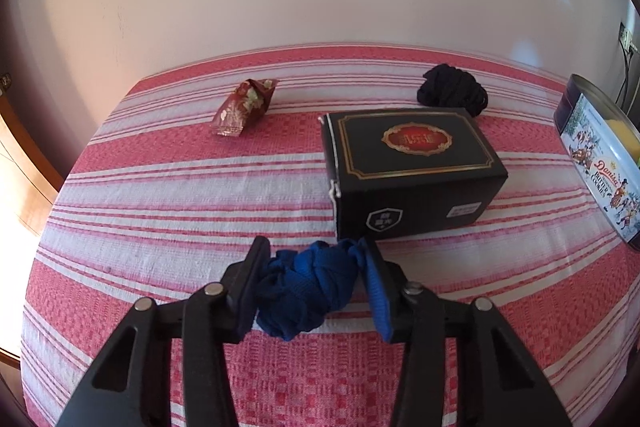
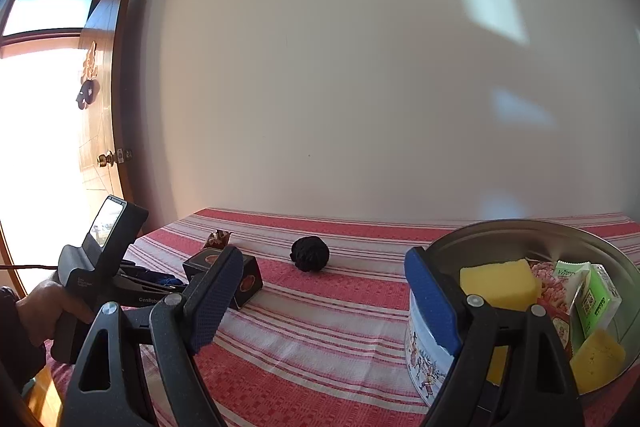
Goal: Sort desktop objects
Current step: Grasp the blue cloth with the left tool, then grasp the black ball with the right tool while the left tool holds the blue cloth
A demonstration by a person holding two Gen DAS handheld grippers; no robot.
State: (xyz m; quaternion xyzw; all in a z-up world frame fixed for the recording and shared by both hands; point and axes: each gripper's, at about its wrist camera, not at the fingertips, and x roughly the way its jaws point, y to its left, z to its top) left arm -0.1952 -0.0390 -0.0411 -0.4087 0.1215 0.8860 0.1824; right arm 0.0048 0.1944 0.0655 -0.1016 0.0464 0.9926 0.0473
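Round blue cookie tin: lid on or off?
Off. The right wrist view looks straight into the round blue cookie tin: yellow sponges and a green carton show inside. No lid in view.

"danisa butter cookies" on cookie tin; "genrobo…" on left gripper body.

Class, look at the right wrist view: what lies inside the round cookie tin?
Inside the cookie tin: two yellow sponges, a green carton and a pink packet. The tin's bottom beneath them is covered.
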